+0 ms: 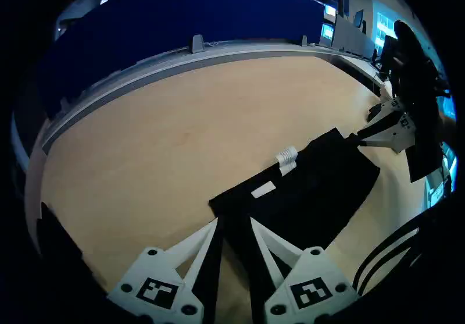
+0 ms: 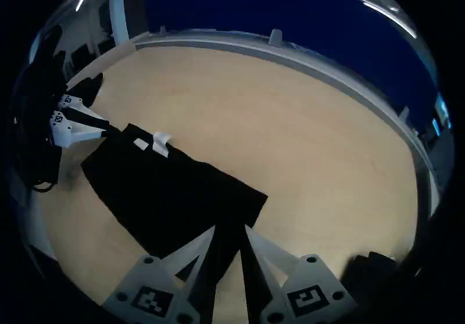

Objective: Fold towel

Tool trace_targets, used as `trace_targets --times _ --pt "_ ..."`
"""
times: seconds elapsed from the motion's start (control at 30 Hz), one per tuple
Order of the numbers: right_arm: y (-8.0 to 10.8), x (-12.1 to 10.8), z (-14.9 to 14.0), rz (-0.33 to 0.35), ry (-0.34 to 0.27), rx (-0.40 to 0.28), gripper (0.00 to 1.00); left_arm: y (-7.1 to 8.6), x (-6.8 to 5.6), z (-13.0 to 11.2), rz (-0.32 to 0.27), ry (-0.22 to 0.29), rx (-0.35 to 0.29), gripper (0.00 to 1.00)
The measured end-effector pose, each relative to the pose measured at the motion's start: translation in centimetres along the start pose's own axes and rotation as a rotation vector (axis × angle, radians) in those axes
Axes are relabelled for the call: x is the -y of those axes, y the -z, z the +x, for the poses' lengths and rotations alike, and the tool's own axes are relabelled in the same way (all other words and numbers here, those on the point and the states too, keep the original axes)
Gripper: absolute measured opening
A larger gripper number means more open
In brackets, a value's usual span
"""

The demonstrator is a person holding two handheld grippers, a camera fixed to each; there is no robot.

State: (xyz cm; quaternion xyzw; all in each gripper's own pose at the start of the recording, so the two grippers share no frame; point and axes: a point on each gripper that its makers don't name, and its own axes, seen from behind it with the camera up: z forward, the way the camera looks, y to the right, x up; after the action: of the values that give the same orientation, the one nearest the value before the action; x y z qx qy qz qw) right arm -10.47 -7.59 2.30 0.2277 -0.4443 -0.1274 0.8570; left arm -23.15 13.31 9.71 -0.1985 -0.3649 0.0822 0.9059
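- Obj: black rectangular cloth towel (image 1: 314, 190), flat on light wooden table (image 1: 174, 126); centre-right in left gripper view, lower left in right gripper view.
- The left gripper (image 1: 234, 226): fingers nearly together, clamped on towel end, bottom centre.
- The right gripper (image 2: 229, 231): likewise pinching opposite end, bottom centre of its view.
- Step: prob. both ends grasped, fold not yet made.
- Next: lift both ends evenly, carry edge over, keep corners aligned; white sewn tags (image 1: 286, 156) on far edge.

Open tabletop (image 1: 174, 132) stretches from the flat towel (image 1: 314, 190) to the far rail (image 1: 192, 62), where a blue partition (image 1: 174, 15) walls off passage. 2 small brackets (image 1: 197, 43) stand on it.
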Motion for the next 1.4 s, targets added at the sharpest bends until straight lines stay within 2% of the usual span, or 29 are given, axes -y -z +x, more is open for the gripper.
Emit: trace_targets --times 0.2,0.37,0.4,0.47,0.53,0.6,0.67,0.7,0.77,1.07,1.4 --pt "-0.6 -0.7 0.5 -0.034 0.019 -0.007 0.27 -0.4 0.7 0.3 0.022 -0.013 -0.002 0.27" --pt "-0.6 -1.5 1.2 -0.061 0.012 -0.027 0.4 -0.4 1.8 0.6 0.056 -0.005 -0.009 0.33" --pt "-0.6 -1.6 1.3 -0.065 0.009 -0.031 0.42 -0.4 2.0 0.6 0.06 -0.002 -0.011 0.36" --pt "-0.4 -1.9 1.7 -0.072 0.003 -0.04 0.63 -0.2 2.4 0.8 0.067 0.005 -0.016 0.43" --pt "-0.1 -2.0 1.8 -0.076 -0.001 -0.05 0.7 0.0 2.5 0.8 0.069 0.015 -0.016 0.53" --pt "0.1 -2.1 2.0 -0.078 -0.005 -0.058 0.85 0.2 2.7 0.8 0.068 0.025 -0.017 0.64" --pt "0.4 -2.1 2.0 -0.079 -0.01 -0.065 0.89 0.3 2.7 0.8 0.066 0.036 -0.02 0.77" --pt "0.5 -2.1 2.1 -0.078 -0.014 -0.068 0.89 0.3 2.8 0.9 0.068 0.039 -0.021 0.85" --pt "0.8 -2.1 2.1 -0.076 -0.022 -0.073 0.89 0.5 3.0 0.9 0.074 0.044 -0.025 0.94" --pt "2.3 -1.5 1.8 -0.069 -0.033 -0.086 0.89 1.4 3.1 1.0 0.09 0.042 -0.03 0.94" --pt "4.4 0.0 0.2 -0.07 -0.03 -0.088 0.89 4.2 2.9 -0.7 0.135 0.086 -0.028 0.94"
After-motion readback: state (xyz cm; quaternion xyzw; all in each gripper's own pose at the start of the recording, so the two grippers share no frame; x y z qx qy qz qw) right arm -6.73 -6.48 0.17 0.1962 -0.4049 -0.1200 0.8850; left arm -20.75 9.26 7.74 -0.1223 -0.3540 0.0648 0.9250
